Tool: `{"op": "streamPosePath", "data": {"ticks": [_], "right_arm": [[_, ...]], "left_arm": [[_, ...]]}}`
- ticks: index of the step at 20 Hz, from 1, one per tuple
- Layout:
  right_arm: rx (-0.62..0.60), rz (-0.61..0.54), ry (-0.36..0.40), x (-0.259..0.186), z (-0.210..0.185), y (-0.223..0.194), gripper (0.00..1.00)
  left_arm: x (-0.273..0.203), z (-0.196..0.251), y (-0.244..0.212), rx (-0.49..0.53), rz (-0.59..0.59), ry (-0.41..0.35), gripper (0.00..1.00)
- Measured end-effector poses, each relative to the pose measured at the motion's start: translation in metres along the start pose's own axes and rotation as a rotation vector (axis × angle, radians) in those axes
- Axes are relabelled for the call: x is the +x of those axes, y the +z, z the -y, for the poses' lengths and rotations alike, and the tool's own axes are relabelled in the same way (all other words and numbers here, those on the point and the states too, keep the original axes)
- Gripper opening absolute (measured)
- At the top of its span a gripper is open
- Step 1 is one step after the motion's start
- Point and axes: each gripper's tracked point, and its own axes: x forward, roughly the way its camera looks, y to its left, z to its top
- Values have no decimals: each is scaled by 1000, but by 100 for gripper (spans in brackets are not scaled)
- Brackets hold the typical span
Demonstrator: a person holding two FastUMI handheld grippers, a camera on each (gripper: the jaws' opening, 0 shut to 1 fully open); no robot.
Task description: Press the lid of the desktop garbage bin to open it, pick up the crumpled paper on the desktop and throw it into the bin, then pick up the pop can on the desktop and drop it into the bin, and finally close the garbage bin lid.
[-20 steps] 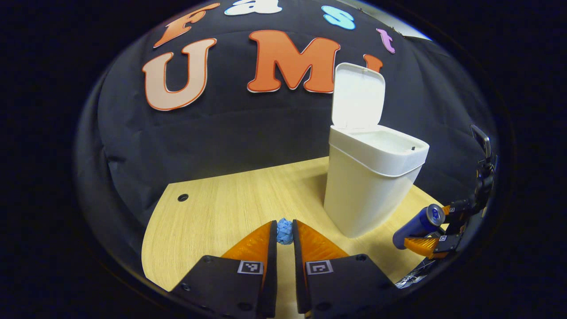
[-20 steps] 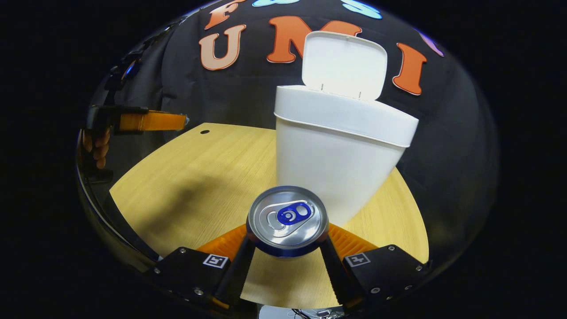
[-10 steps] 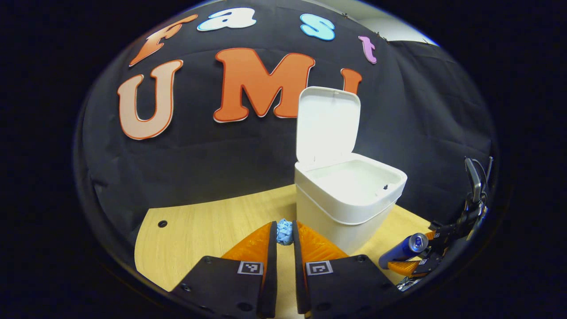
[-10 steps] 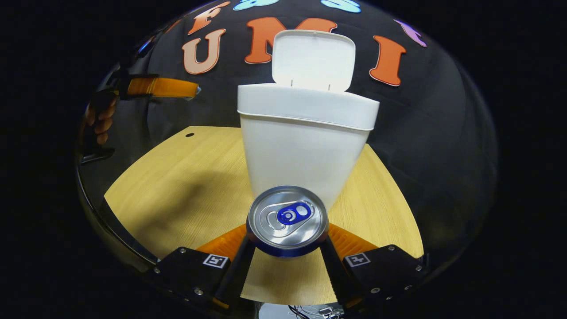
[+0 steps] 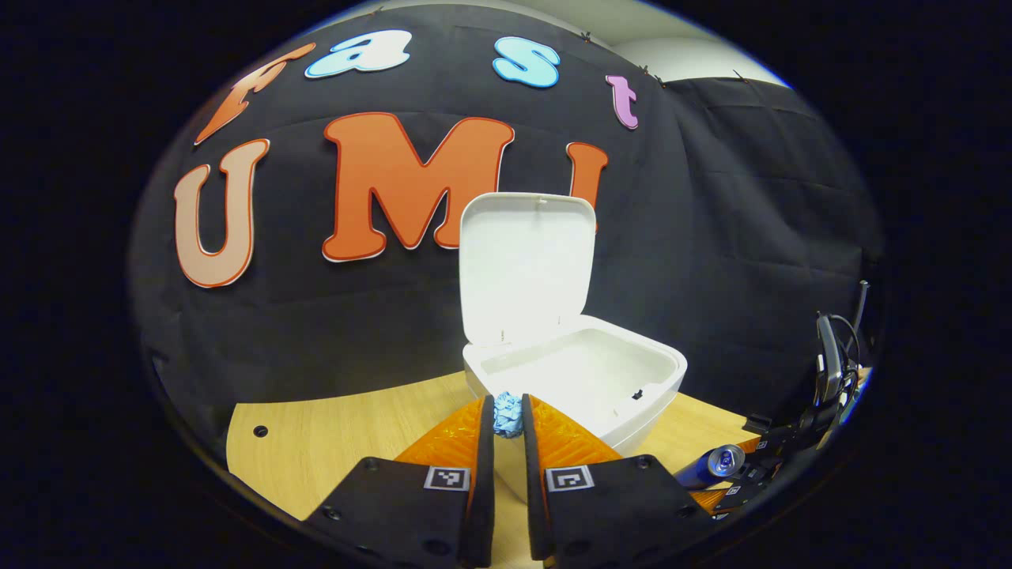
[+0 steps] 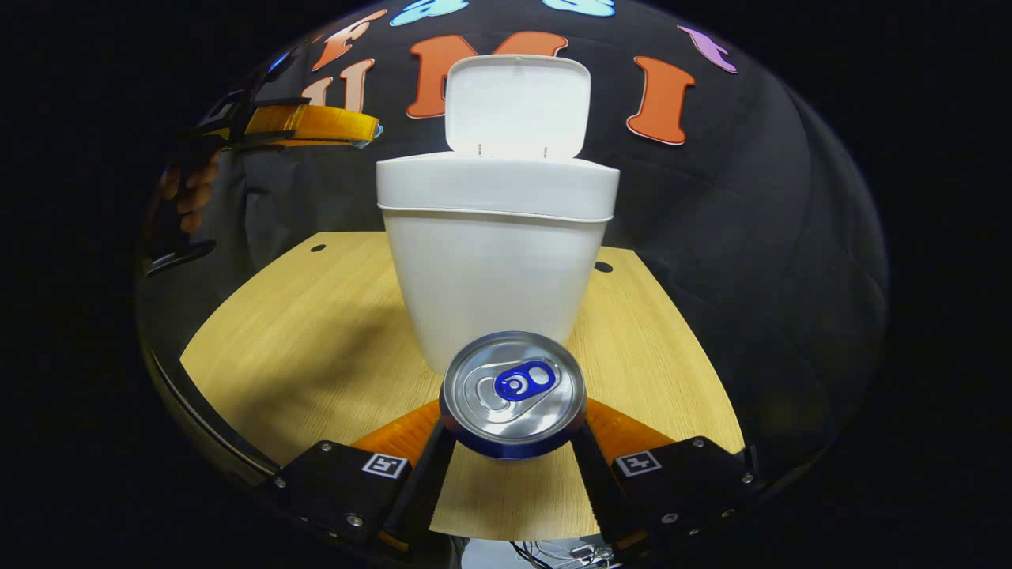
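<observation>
Left gripper (image 5: 507, 415): fingers pressed onto a blue crumpled paper (image 5: 507, 413), pinched at their tips. In the left gripper view the wad sits just near of the near-left rim of the garbage bin (image 5: 589, 379), whose mouth lies ahead and slightly right of the fingers. The right gripper view shows this gripper (image 6: 316, 124) raised left of the bin, its tips about level with the rim and short of it. The hand (image 6: 186, 190) holding it shows at far left.

Garbage bin (image 6: 490, 269): white, standing on the wooden table (image 6: 292, 316). Lid (image 5: 526, 269) tipped up at the far side; mouth open, contents not discernible.

Right gripper (image 6: 512, 442): fingers clamped on either side of a blue pop can (image 6: 512, 391), its long axis pointing forward along the fingers, top end toward the bin. Held low, near of the bin's front wall, well below the rim.

Judgement: the paper is nearer the mouth; a short carry forward and right would bring it over the opening.
</observation>
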Motion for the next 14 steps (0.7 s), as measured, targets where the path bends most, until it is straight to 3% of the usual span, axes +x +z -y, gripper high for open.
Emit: {"op": "streamPosePath", "data": {"ticks": [14], "right_arm": [[77,7,-96,6,10,4,81]], "left_arm": [[38,40,-7,-1,-50,-108,24]]}}
